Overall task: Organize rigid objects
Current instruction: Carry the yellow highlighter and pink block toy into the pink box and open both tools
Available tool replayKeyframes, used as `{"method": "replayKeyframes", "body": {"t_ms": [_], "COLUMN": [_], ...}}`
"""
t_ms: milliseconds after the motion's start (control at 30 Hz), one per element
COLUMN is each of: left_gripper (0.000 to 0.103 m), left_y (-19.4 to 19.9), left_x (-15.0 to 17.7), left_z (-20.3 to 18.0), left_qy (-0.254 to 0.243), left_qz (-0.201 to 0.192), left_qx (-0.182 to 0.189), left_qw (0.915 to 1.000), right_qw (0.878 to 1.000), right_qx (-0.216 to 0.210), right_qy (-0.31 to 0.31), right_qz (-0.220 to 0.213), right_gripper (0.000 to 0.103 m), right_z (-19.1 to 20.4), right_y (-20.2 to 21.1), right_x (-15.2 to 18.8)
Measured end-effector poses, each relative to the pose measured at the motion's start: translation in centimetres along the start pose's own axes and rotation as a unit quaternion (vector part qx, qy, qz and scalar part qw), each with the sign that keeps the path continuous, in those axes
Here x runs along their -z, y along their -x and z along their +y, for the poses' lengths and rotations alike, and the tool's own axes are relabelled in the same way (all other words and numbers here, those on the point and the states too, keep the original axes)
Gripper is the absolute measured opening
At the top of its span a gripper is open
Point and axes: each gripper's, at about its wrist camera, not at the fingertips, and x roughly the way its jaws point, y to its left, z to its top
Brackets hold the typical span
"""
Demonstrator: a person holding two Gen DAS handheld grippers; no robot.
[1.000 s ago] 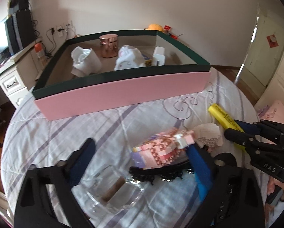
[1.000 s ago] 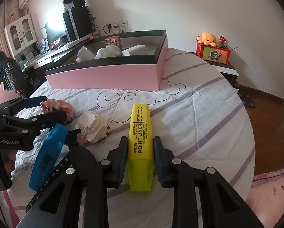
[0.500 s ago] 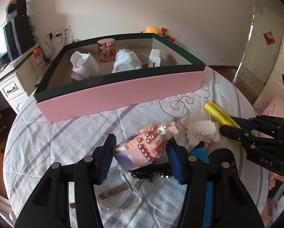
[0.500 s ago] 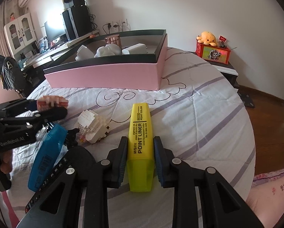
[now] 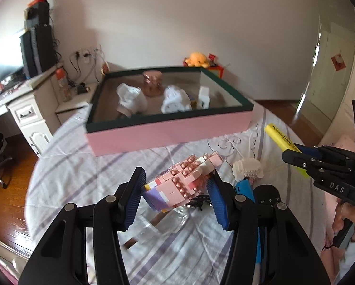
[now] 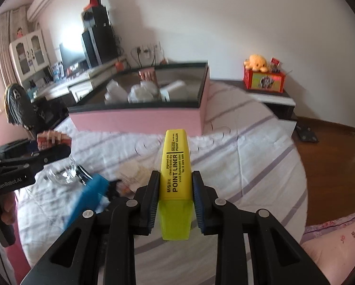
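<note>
My left gripper (image 5: 177, 185) is shut on a pink and purple brick model (image 5: 182, 182) and holds it above the bed, in front of the pink box (image 5: 170, 128). My right gripper (image 6: 176, 185) is shut on a yellow highlighter (image 6: 176, 173) and holds it raised off the bedcover. The highlighter also shows at the right of the left wrist view (image 5: 282, 140). The pink box with a dark green rim (image 6: 139, 118) holds white objects, a copper tin and a white block. The left gripper with the brick model (image 6: 53, 139) shows at the left of the right wrist view.
On the striped bedcover (image 5: 82, 166) lie a white brick model (image 5: 247, 168), a blue object (image 6: 89, 194), a clear glass bottle (image 5: 163, 218) and a black hair clip (image 5: 200, 200). A desk with a monitor stands left; a red box with an orange plush (image 6: 264, 77) stands on a side table at the back right.
My left gripper closed on the pink brick model and lifted it off the bed. My right gripper lifted the yellow highlighter off the bedcover.
</note>
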Motion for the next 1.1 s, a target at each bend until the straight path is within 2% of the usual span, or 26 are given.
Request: {"method": "replayKeyframes", "body": {"t_ms": [300,600,833,1100], "left_gripper": [0.053,0.053,0.053,0.053], "left_y": [5.6,12.0,14.6,15.3], "left_x": [-0.3,-1.6,-2.7,-4.5], "left_z": [1.3,1.5,1.6,2.5], "left_qy": [0.009,0.010,0.003,0.003], "left_qz": [-0.057,-0.132,-0.162,-0.178], "left_qx": [-0.030,-0.064,-0.079,-0.110], "left_qw": [0.9979,0.9892,0.9836,0.9778], "right_qw": [0.998,0.993,0.988,0.985], "right_qx": [-0.019,-0.031,-0.037,-0.042], "right_qy": [0.018,0.050,0.070,0.085], "right_qz": [-0.057,-0.103,-0.129,-0.142], "right_gripper": [0.027,0.027,0.027,0.027], "right_z": [3.1,6.8,9.0,9.9], "right_y": [4.3,8.4,10.2,10.5], "right_x": [-1.8,-3.4,-5.0,-6.6]}}
